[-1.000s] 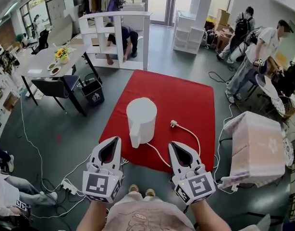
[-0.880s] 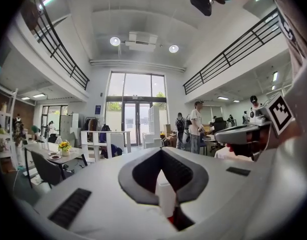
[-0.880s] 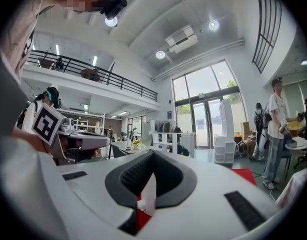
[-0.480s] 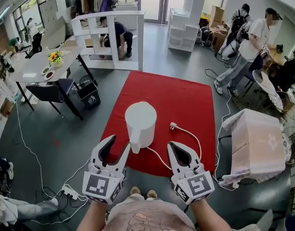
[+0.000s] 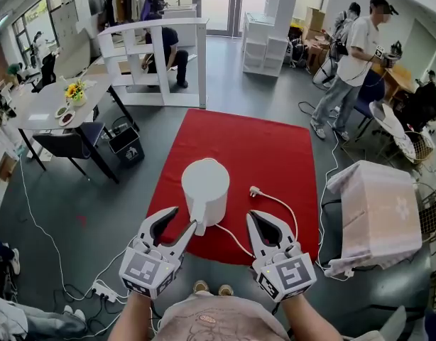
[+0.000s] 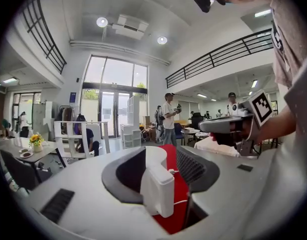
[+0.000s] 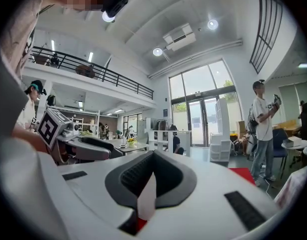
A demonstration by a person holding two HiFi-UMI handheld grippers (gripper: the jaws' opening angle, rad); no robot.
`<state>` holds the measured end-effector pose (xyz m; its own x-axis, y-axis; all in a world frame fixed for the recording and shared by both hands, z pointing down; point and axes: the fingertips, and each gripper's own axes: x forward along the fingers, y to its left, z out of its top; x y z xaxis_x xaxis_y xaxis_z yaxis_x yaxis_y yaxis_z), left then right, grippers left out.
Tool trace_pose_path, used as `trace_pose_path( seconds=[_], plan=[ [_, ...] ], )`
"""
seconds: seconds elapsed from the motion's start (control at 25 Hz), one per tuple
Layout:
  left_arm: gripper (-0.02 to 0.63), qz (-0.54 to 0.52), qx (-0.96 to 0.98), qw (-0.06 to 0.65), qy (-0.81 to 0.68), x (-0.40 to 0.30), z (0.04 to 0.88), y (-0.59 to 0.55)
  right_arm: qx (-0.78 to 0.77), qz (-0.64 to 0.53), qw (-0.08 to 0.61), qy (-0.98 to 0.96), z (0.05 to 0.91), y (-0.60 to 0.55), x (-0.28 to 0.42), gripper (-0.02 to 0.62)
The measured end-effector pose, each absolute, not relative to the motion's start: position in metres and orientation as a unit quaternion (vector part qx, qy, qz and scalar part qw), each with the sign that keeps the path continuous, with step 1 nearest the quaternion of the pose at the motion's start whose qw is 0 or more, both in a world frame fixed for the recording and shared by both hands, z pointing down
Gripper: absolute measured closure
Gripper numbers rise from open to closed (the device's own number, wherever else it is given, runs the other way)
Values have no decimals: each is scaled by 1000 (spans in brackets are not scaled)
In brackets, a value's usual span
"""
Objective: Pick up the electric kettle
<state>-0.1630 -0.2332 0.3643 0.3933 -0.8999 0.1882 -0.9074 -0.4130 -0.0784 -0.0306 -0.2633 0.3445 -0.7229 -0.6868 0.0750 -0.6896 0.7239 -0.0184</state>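
The white electric kettle [image 5: 205,187] stands upright on a red rug [image 5: 260,148], handle towards me. Its white cord [image 5: 275,203] trails right to a loose plug. My left gripper [image 5: 181,220] is low in front of the kettle, and its jaws have just been opening. They stand wide apart, the right fingertip [image 5: 192,227] close beside the handle. In the left gripper view the kettle's handle [image 6: 157,186] shows in the gap between the two pads of the left gripper [image 6: 161,166], untouched. My right gripper [image 5: 269,219] hovers shut to the right of the kettle, over the cord. The right gripper [image 7: 152,176] shows only a white sliver through its jaws.
A cloth-covered box [image 5: 381,215] sits at the rug's right edge. Cables and a power strip [image 5: 97,288] lie on the floor at lower left. A table with flowers [image 5: 55,105] and a white shelf unit [image 5: 154,48] stand farther back, where several people are about.
The left gripper's jaws went from shut to wide apart and it moved forward and down to the kettle's handle. The right gripper edged forward, still shut.
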Motion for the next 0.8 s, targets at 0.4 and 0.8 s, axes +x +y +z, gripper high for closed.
trace_pose_path(
  seconds=[0.4,0.8],
  plan=[
    [397,152,883,46,-441,-157,426,-244,385,28,48,-921,359,-281,-31,591],
    [395,151,902,76,-398,-149,464,-255,402,32,51,-914,364,-303,-24,591]
  ],
)
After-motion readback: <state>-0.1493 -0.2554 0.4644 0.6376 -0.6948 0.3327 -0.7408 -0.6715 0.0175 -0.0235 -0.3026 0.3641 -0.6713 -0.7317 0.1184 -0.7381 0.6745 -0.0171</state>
